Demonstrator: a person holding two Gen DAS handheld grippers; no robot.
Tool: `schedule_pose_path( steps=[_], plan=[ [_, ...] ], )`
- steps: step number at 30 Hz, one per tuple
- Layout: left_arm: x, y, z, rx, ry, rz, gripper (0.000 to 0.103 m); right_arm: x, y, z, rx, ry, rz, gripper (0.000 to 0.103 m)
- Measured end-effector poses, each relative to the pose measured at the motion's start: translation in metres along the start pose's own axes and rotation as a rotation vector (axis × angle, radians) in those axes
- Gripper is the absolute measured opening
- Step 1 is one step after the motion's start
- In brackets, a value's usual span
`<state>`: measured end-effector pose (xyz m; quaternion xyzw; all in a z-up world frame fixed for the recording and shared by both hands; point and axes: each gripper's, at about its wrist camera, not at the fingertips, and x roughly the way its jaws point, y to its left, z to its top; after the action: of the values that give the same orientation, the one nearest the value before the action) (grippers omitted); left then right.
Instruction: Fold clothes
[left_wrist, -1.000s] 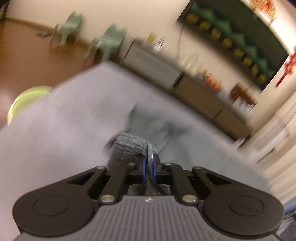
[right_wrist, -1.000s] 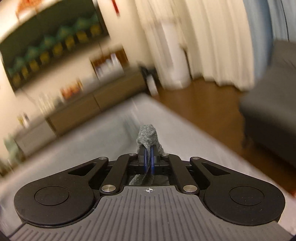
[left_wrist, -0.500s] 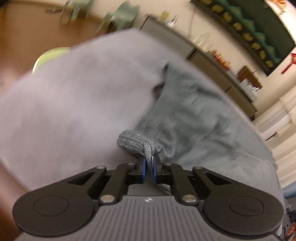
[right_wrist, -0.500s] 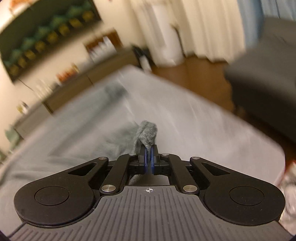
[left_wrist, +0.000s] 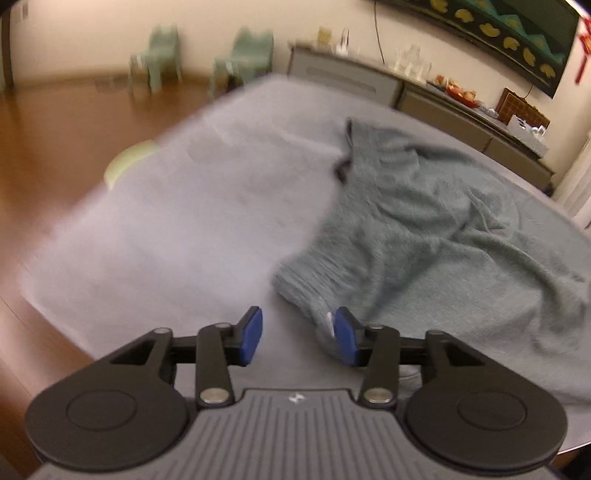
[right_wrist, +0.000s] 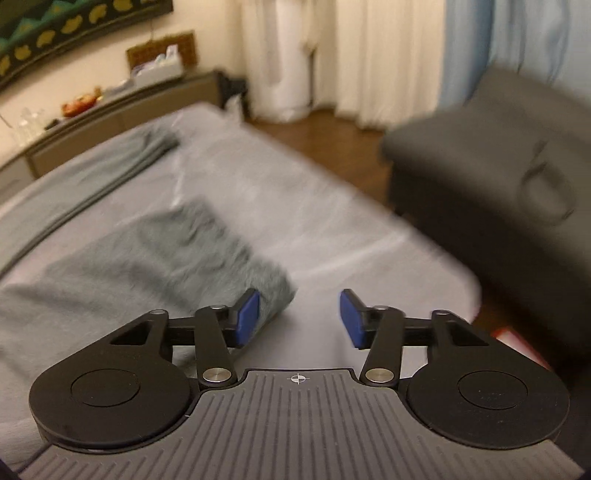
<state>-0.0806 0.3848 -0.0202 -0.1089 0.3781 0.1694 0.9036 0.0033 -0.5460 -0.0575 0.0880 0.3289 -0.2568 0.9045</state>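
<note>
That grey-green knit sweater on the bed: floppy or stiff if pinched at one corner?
Probably floppy: the sweater lies in soft wrinkles and folds on the bed. Its fuzzy knit likely grips the blue pads well rather than slipping. Lifted by one corner, the rest would likely sag and drag.

Grey bed (left_wrist: 177, 229), rumpled grey-green sweater (left_wrist: 424, 221) lying on it

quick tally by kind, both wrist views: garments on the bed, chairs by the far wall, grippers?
Knit sweater on the bed: 1
Green chairs: 2
Grippers, jaws opening, not clamping the sweater: 2 (left gripper, right gripper)
Total: 5
</note>
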Motion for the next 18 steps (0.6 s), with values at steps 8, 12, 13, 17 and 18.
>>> schedule_pose_path(
  steps=[8,12,13,17,18],
  plan=[
    [0.021,-0.055,0.046,0.112,0.008,-0.204,0.044,-0.002,0.063,0.017,-0.196,-0.028,0.183,0.042],
    [0.077,-0.072,0.055,0.141,0.125,-0.099,0.039,0.036,0.067,0.01,-0.262,0.077,0.139,0.041],
    [0.084,-0.069,0.056,0.131,0.142,-0.069,0.028,0.042,0.063,0.011,-0.264,0.098,0.108,0.042],
    [0.086,-0.066,0.067,0.117,0.154,-0.011,0.014,0.043,0.059,0.035,-0.264,0.189,0.033,0.038],
    [0.077,-0.072,0.072,0.137,0.128,-0.011,0.014,0.038,0.065,0.041,-0.276,0.192,0.034,0.039]
  ],
)
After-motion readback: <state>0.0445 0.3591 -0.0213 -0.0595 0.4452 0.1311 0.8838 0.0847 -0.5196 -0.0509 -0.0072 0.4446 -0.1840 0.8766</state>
